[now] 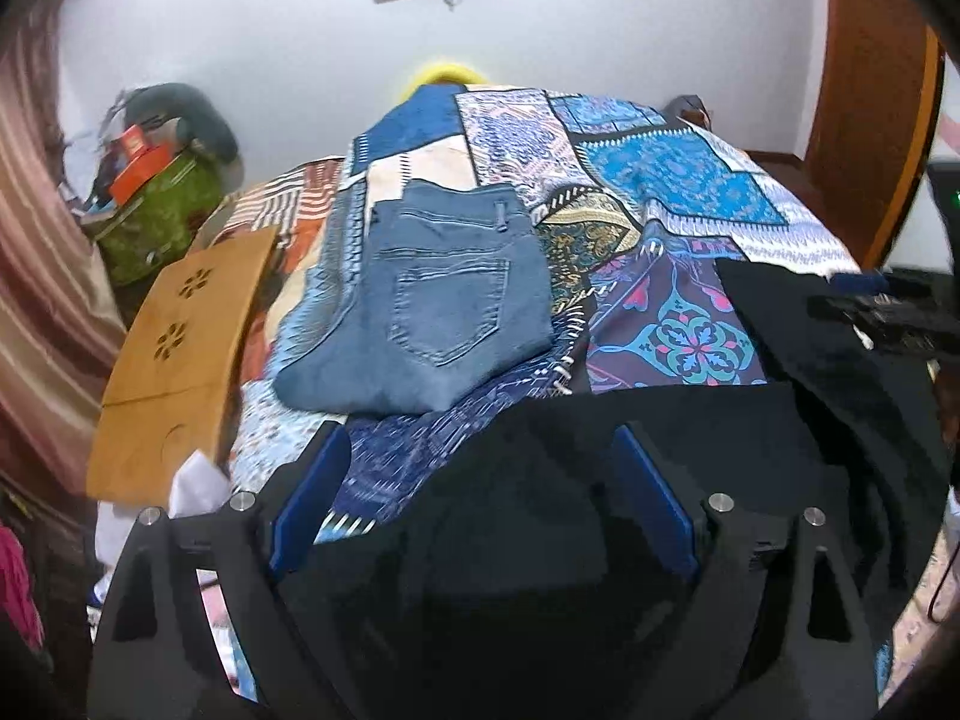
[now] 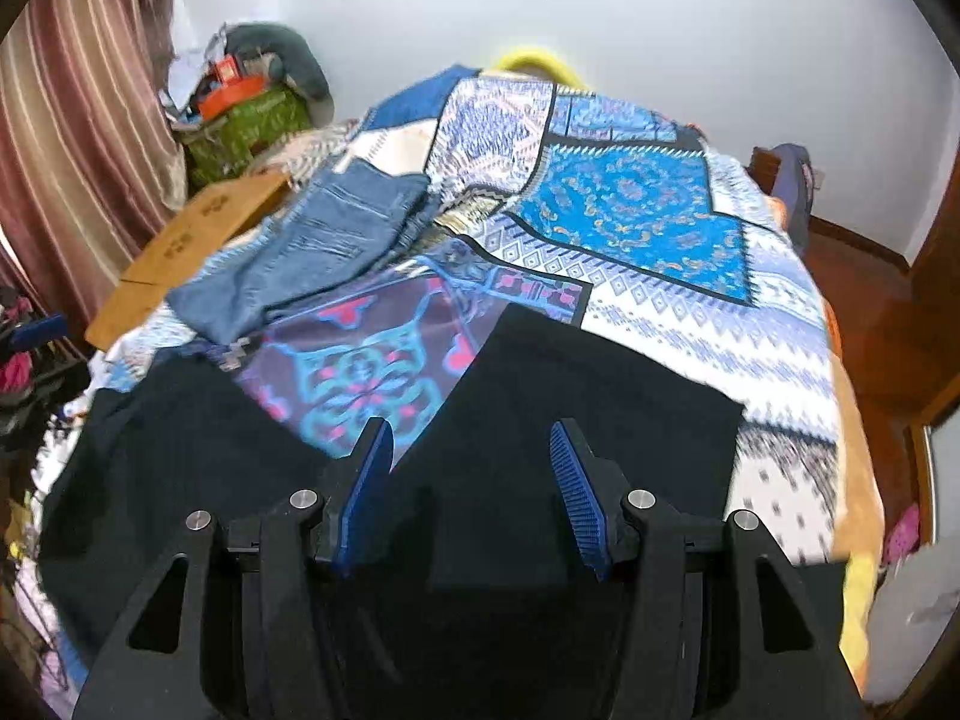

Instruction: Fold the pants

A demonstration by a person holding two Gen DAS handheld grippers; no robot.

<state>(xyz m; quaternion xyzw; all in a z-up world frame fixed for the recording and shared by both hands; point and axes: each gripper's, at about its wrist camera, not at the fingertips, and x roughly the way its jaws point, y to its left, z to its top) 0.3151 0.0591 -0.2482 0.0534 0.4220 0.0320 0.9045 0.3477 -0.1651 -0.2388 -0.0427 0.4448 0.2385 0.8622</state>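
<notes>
Black pants (image 1: 690, 438) lie spread on the patterned bedspread (image 1: 678, 180), at the near edge of the bed. They also show in the right wrist view (image 2: 570, 372), with both legs pointing away. My left gripper (image 1: 480, 456) is open, its blue pads wide apart just above the left part of the black pants. My right gripper (image 2: 471, 438) is open over the right leg, holding nothing. Folded blue jeans (image 1: 432, 300) lie farther back on the bed; they also show in the right wrist view (image 2: 324, 240).
A wooden lap tray (image 1: 180, 354) lies at the bed's left edge. A green bag (image 1: 156, 216) with boxes stands beyond it by the striped curtain (image 2: 78, 138). A wooden door (image 1: 870, 90) is at the right. The bedspread (image 2: 630, 210) covers the bed.
</notes>
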